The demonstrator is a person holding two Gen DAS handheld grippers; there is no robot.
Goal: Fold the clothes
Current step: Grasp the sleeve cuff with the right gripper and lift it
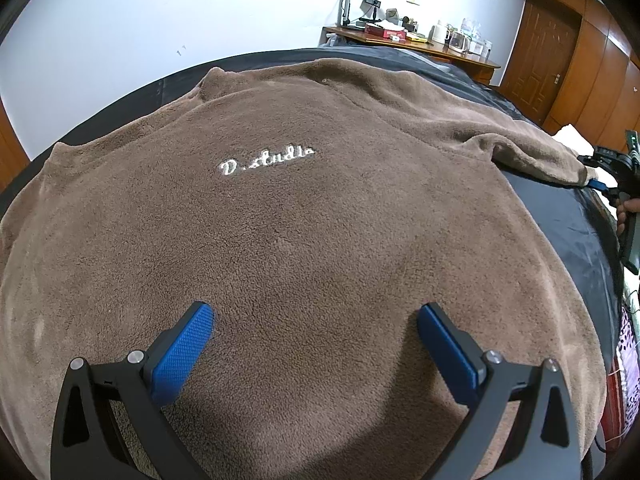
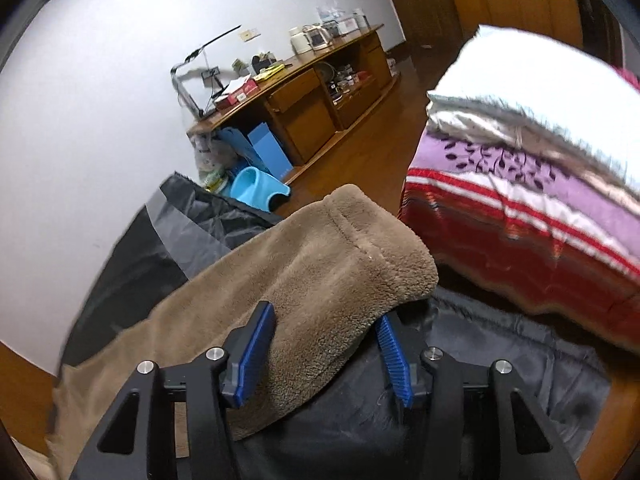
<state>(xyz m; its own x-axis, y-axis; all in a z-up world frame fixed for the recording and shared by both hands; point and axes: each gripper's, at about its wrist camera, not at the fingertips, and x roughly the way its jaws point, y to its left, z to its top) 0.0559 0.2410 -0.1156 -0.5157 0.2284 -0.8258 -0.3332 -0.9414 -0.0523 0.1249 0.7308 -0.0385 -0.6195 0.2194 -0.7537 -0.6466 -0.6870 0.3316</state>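
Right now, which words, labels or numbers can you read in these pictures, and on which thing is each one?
"D.studio": white script on the chest of the brown fleece sweater.
Boxes and labels on the wooden sideboard: too small and blurred to read.

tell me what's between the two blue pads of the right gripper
In the right wrist view, the cuff end of the brown fleece sweater's sleeve lies between the right gripper's blue pads, over the dark sheet.
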